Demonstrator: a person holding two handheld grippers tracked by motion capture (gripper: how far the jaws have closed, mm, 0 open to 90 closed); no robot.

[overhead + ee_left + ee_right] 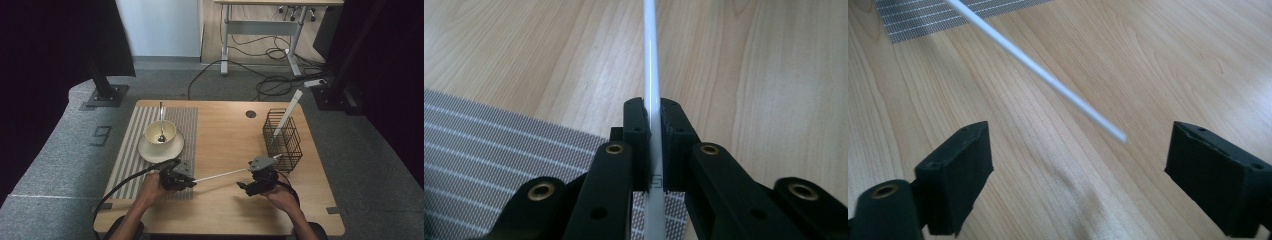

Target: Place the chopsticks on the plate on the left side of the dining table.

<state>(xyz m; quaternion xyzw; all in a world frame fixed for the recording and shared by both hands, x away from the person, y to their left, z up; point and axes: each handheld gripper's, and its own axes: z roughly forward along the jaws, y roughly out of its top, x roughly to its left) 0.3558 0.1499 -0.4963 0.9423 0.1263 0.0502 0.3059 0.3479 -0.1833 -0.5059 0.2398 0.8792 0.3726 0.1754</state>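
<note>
Clamping the thin white plastic rod tight in my left gripper, I hold it just above the light wooden table; its free end hangs between my right gripper's jaws, spread wide, touching neither pad.

Dim dark edges, soft shadows, slight blur

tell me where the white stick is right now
In the high view the white stick spans mid-table, clamped in the left gripper by the striped mat, its free end between the open right gripper.
</note>
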